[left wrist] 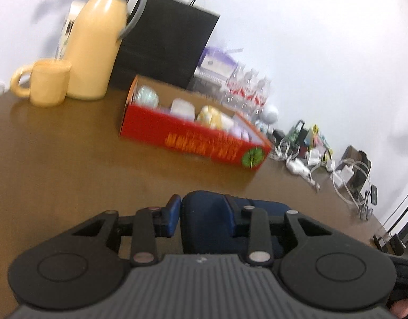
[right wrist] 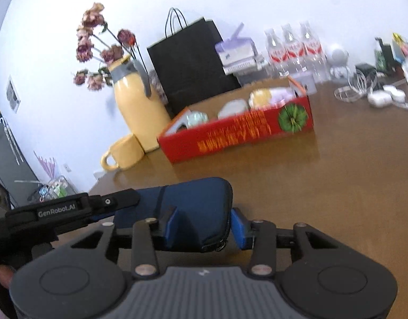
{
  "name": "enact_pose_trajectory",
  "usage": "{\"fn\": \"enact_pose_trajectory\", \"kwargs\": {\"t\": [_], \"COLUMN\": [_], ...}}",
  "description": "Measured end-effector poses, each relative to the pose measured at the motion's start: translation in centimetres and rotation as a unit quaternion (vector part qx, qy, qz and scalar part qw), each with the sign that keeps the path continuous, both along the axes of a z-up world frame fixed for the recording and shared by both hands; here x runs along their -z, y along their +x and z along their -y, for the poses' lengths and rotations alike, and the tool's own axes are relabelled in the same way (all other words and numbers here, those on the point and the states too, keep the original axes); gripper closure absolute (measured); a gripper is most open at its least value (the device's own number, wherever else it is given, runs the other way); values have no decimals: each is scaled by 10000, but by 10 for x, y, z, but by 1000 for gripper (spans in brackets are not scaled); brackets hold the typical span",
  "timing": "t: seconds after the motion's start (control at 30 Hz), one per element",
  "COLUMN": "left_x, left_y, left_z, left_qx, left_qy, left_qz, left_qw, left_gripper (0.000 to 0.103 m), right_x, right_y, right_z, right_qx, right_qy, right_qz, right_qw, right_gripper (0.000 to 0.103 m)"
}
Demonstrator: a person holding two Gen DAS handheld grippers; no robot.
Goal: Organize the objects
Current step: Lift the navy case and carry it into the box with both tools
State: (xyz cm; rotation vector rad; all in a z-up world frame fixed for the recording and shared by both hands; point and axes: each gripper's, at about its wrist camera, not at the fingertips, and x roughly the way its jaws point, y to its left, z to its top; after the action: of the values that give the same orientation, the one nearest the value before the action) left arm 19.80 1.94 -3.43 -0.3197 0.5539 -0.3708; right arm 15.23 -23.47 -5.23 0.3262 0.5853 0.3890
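**Both grippers on the blue case, red box ahead**

Nearest to me, my left gripper point(left wrist: 204, 214) has its blue pads closed against one end of the dark blue zip case point(left wrist: 206, 220); the case fills the gap between the fingers and I read it as gripped. My right gripper point(right wrist: 201, 224) clamps the other end of the same case point(right wrist: 193, 207): the left pad presses its side, the right pad sits just at the zip edge. In the right wrist view the left gripper's black finger reaches in from the left, lying along the case. The case looks lifted clear of the brown table point(right wrist: 337, 186), though blur makes me unsure of that

Further out on the table lies the red box point(left wrist: 193, 138), open at the top, with several wrapped pale items inside: one greenish, one white, one yellow, one lilac. It sits well apart from the case

Left of the box stands a yellow jug point(right wrist: 136, 106) with a grey collar and handle, holding dried flowers point(right wrist: 97, 42). A yellow mug point(right wrist: 124, 154) touches its base. Behind the box, a black paper bag point(right wrist: 190, 66) stands against the white wall

Farthest along the wall I see a lilac-topped packet point(right wrist: 238, 53), three clear bottles point(right wrist: 294, 50) with red labels, a small white round device point(right wrist: 337, 58), then a tangle of white chargers and cables point(left wrist: 323, 164)
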Motion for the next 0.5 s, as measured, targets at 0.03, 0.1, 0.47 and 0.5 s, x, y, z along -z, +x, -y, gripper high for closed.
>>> {"fn": "enact_pose_trajectory", "kwargs": {"t": [0.03,0.1,0.47,0.5], "left_x": [-5,-13,-21,-21], "left_y": [7,24,68,70], "left_z": [0,0,-3,-4], "left_qx": [1,-19,-201,-209], "left_qy": [6,-12,48,54], "left_qz": [71,113,148,156], "left_qw": [10000,9999,9997,9996], "left_gripper": [69,69,69,69], "right_x": [-5,-16,-26,-25], "right_y": [7,23,73,76], "right_z": [-1,-3,-16,-15], "right_qx": [-10,-30,-37,-49], "right_qy": [-32,-98,-114,-58], "right_qz": [63,161,206,183], "right_qw": [10000,9998,9997,9998], "right_gripper": [62,62,61,61]}}
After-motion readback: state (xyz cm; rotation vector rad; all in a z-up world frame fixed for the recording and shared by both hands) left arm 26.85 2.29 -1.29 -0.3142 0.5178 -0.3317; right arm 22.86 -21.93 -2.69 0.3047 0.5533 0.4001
